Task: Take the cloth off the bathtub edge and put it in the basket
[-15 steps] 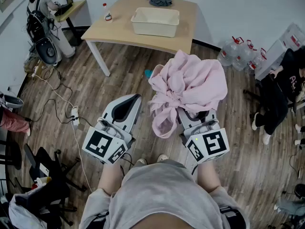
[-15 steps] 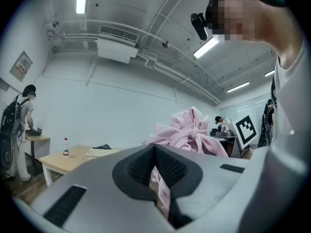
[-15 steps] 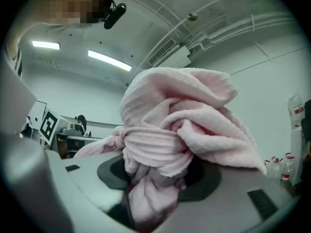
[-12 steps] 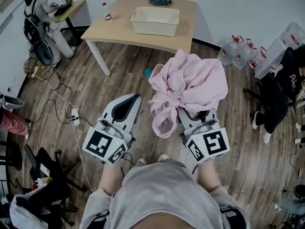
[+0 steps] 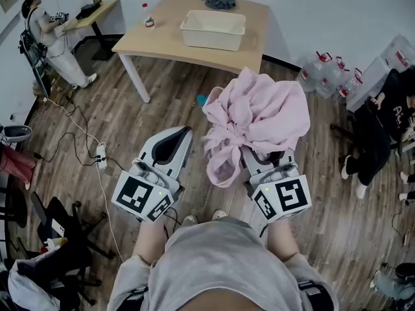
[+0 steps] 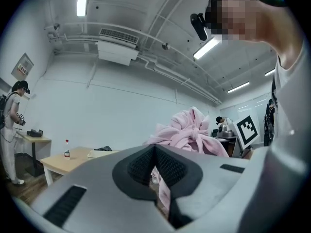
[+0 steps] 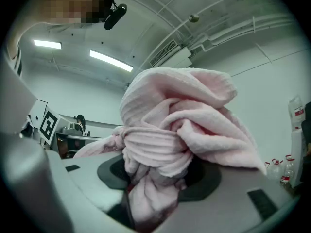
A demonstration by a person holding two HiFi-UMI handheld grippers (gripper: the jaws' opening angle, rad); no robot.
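Note:
A bunched pink cloth [image 5: 259,112] is held up over the wooden floor, in front of my chest. My right gripper [image 5: 262,154] is shut on the pink cloth [image 7: 180,125], which bulges out between its jaws and hides the tips. Beside it, my left gripper [image 5: 174,141] points up with its jaws together and nothing in them; its pads [image 6: 167,166] meet. From the left gripper view the pink cloth [image 6: 187,132] shows to the right. A cream plastic basket [image 5: 211,39] stands on the wooden table [image 5: 162,41] ahead.
A dark cloth [image 5: 216,0] and a small bottle [image 5: 148,18] lie on the table. Water jugs [image 5: 324,70] and a seated person [image 5: 389,115] are at the right. A standing person [image 5: 45,37], floor cables [image 5: 78,135] and a chair [image 5: 52,238] are at the left.
Both grippers and the pink cloth hold their place. The standing person at the back left has shifted further left.

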